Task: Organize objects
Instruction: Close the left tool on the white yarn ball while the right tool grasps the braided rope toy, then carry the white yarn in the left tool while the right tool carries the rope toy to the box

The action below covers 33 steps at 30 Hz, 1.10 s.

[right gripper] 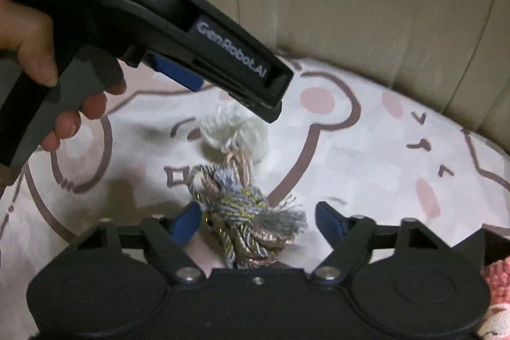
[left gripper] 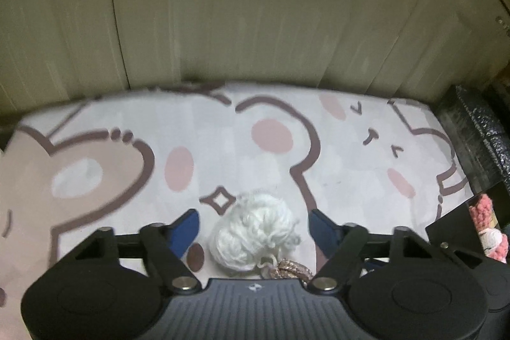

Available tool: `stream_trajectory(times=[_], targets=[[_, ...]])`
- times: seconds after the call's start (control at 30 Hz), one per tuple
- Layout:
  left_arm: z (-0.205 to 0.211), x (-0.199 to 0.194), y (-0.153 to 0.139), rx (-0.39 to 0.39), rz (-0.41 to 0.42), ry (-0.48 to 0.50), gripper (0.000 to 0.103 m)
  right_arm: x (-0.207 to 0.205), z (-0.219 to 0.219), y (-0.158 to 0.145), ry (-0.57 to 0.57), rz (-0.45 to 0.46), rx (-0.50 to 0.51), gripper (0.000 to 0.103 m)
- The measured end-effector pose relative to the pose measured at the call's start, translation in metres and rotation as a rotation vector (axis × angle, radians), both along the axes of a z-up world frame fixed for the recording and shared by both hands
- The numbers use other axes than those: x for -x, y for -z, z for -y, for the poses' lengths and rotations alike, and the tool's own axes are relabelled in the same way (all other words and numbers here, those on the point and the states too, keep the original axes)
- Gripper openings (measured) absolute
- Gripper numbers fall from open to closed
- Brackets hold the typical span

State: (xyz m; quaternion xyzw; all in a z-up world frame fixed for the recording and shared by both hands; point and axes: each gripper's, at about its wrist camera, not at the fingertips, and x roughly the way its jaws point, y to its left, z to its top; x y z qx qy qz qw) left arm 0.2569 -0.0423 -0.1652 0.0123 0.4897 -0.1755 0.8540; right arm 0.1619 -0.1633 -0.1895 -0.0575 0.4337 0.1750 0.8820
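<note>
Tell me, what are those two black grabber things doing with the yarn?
A person holds a gripper in each hand over a cartoon bear mat. The left gripper straddles the white yarn, and the right gripper straddles the knotted cord joined to it. Both sets of jaws are open, with gaps to the pads, so nothing is gripped yet.

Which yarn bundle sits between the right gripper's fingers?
The knotted multicolour bundle, grey, gold and pink cord with a frayed grey end. The fluffy white bundle lies farther off, under the left gripper.
</note>
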Motion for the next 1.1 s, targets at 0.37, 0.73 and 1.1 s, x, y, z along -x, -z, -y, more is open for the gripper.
stream_trajectory(times=[0.37,0.73,1.1], targets=[[-0.01,0.004,0.016,0.037,-0.02,-0.06,0.048,0.003,-0.005,0.0,-0.041,-0.019,-0.022,0.049],[-0.027,0.028,-0.021,0.035,-0.005,-0.13,0.048,0.009,0.006,-0.023,0.001,-0.036,-0.039,0.038],[-0.034,0.066,-0.057,0.042,0.019,-0.173,0.048,0.028,0.03,-0.071,0.128,0.034,-0.092,0.038]])
